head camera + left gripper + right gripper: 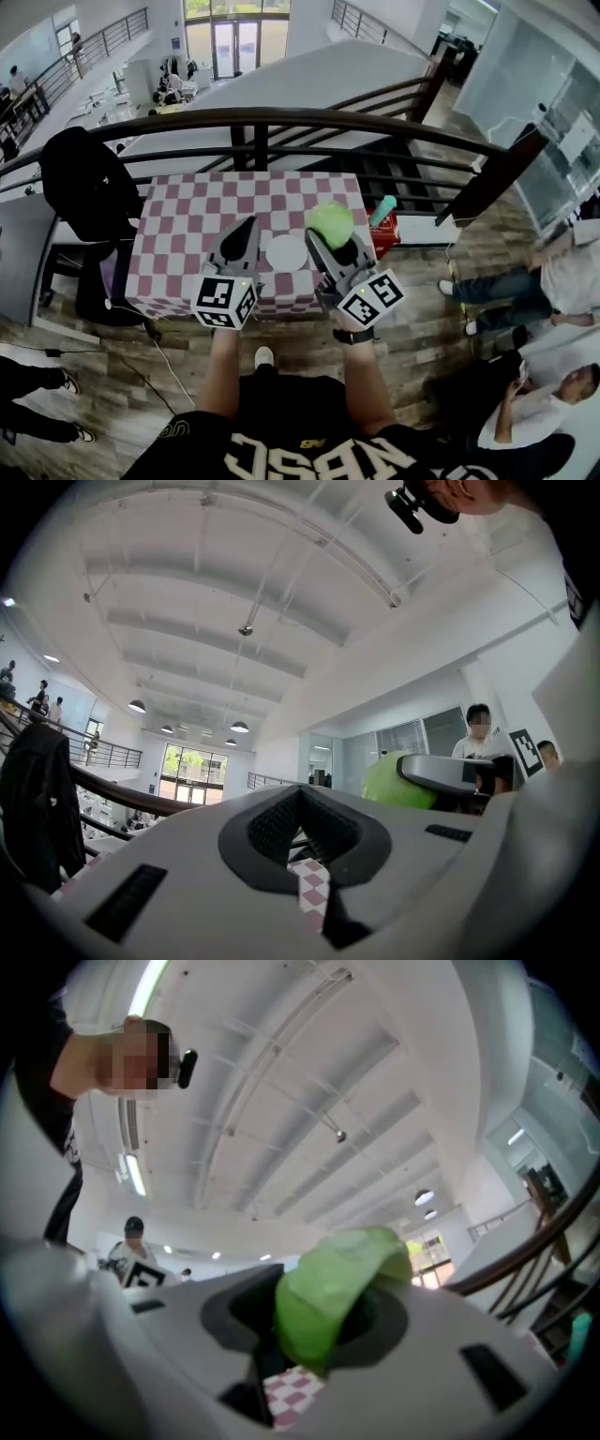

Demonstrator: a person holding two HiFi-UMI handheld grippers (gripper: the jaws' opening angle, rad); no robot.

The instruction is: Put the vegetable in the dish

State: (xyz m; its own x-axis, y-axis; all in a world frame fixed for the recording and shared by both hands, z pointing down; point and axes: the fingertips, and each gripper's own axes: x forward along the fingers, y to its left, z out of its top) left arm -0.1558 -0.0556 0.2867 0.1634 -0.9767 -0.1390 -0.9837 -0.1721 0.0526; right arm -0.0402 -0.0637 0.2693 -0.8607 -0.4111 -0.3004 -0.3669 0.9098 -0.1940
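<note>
Over the near edge of the checked table (pixel 187 220) a person holds two grippers side by side, each with its marker cube toward the body. On the person's right, the right gripper (pixel 330 246) has its jaws partly apart and clamped on the green vegetable (pixel 330 223). The right gripper view shows the pale green, rounded vegetable (pixel 337 1279) wedged between the dark pads and standing up past the tips of the right gripper (pixel 309 1321). It is held in the air above the right half of the table and touches neither the cloth nor the dish.

The left gripper (pixel 246 228) has its jaws pressed together with nothing between them. In the left gripper view, the left gripper (pixel 302 808) shows only a strip of red and white cloth beyond its closed tips, with the vegetable (pixel 394 782) off to the side.

The white dish (pixel 286 252) lies bare on the table, close to the near edge and about midway along it, and appears between the two grippers. At the table's right edge stands a red box (pixel 386 236) with a teal object (pixel 382 210) poking out of it. A dark railing (pixel 281 117) curves behind the far edge, and a black jacket (pixel 84 178) hangs just beside the left edge.
</note>
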